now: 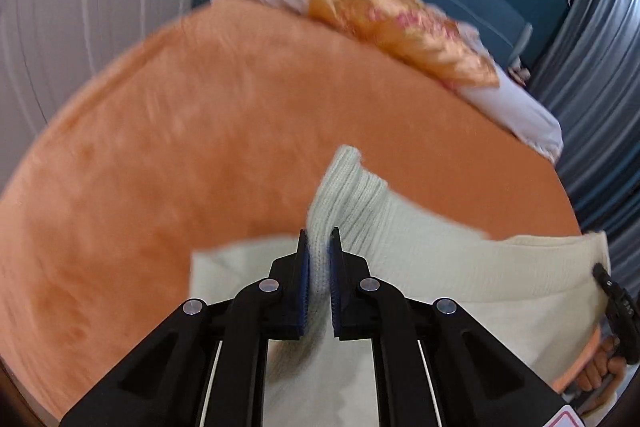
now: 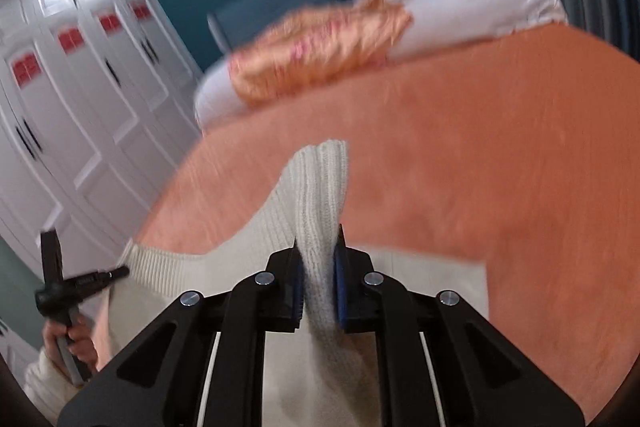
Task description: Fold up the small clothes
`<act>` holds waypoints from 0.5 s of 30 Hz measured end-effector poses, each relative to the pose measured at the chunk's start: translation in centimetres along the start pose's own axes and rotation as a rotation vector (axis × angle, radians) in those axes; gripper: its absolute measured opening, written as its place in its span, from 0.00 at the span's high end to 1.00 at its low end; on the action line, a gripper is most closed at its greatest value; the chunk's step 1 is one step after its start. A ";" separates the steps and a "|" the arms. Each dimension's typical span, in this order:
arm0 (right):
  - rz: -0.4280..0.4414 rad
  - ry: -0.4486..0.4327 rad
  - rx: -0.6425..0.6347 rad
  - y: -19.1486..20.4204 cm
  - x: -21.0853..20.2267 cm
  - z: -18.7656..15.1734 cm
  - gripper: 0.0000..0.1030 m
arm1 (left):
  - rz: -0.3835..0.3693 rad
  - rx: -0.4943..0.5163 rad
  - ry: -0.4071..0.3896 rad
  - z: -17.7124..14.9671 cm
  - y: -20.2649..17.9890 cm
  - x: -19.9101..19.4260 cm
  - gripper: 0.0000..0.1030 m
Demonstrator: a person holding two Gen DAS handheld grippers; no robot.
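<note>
a: where is the garment sitting right now?

b: the cream knit sweater is hanging between the two grippers above the orange bedspread, and its lower part looks to be draping down toward the bed. both views are blurring, so i'm not telling whether the hem is touching the cover.

a: and the grips?

b: the left gripper is pinching a ribbed fold of the knit between its blue pads. the right gripper is clamping a ribbed band of the same sweater in the same way. each is showing at the edge of the other's view.

a: how is it going to handle?

b: i'm judging it soft and limp, fairly light, stretching under its own weight. the ribbing is giving the pads a thick, grippy bite, so slipping seems unlikely, but a loose knit is going to sag between the two holds.

a: so where should they be holding?

b: on the ribbed edges, as they are, keeping the span taut and level while lowering it flat, well short of the pillows at the head.
</note>
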State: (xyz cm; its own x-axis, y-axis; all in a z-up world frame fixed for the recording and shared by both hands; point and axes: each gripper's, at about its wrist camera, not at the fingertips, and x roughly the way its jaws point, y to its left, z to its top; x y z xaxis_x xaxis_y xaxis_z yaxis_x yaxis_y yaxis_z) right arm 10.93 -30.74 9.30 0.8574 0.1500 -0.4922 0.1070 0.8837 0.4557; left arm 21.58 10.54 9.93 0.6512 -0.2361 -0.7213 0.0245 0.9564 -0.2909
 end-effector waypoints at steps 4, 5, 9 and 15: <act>-0.156 0.185 0.034 -4.2 6.7 -3.2 0.89 | 0.084 0.002 0.123 -1.4 1.9 5.5 0.94; -0.206 0.264 0.042 -5.2 8.8 -4.7 0.89 | 0.115 0.010 0.165 -2.4 2.3 7.3 0.94; -0.262 0.300 0.061 -6.1 10.0 -6.7 0.84 | 0.192 0.053 0.178 -5.4 3.2 10.4 0.90; -0.189 0.147 0.038 -0.5 4.8 -5.4 0.83 | 0.253 0.071 0.053 -4.7 0.8 4.3 0.85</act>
State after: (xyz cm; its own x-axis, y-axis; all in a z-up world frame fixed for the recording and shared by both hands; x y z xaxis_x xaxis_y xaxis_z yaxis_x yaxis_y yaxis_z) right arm 12.29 -28.09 2.74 0.7381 0.0490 -0.6729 0.2802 0.8851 0.3717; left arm 20.83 9.52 3.68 0.6030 0.0048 -0.7977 -0.0790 0.9954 -0.0538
